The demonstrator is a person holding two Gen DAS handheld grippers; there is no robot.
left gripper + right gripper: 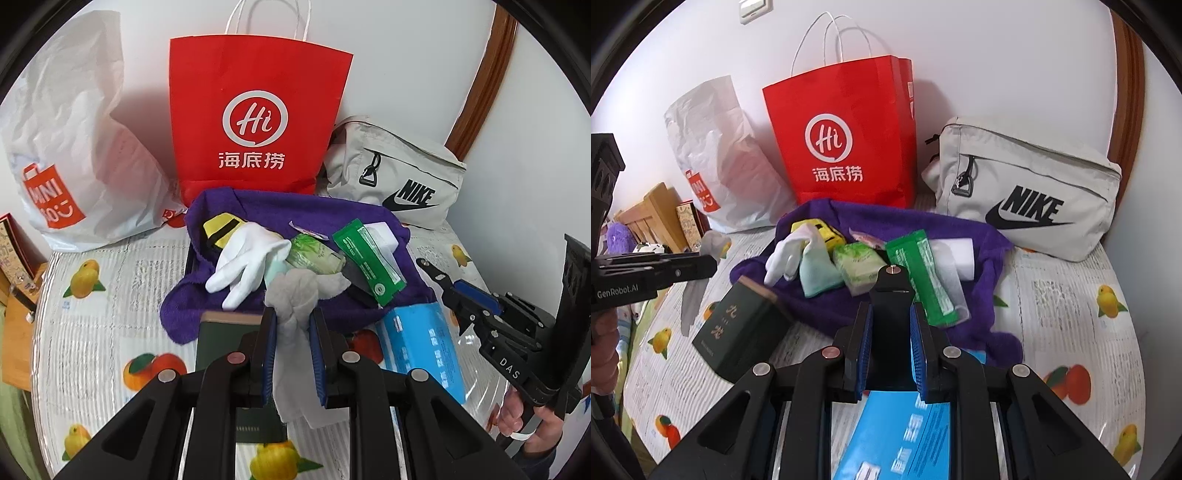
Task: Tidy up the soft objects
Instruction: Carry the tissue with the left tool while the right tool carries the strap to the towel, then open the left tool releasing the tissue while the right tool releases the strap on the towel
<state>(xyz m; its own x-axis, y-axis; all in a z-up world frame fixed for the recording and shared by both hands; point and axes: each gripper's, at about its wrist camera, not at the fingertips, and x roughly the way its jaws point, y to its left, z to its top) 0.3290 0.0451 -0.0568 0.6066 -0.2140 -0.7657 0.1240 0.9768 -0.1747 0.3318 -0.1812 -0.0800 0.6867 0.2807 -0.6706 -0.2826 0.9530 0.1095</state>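
My left gripper point(293, 325) is shut on a thin grey-white cloth point(295, 295) and holds it above the table; the cloth hangs down between the pads. In the right wrist view the cloth point(692, 295) dangles from the left gripper point(713, 264) at the left. A purple towel point(325, 218) lies in the middle with a white glove point(243, 264), a yellow item point(218, 227), a green tissue pack point(314, 254) and a green packet point(365, 262) on it. My right gripper point(891, 325) is shut on a black object point(891, 314) above a blue box point(905, 435).
A red paper bag point(255, 114), a white plastic bag point(74, 147) and a grey Nike pouch point(395, 173) stand along the wall. A dark green box point(738, 332) lies left of the towel. A fruit-print cloth point(1071, 314) covers the table.
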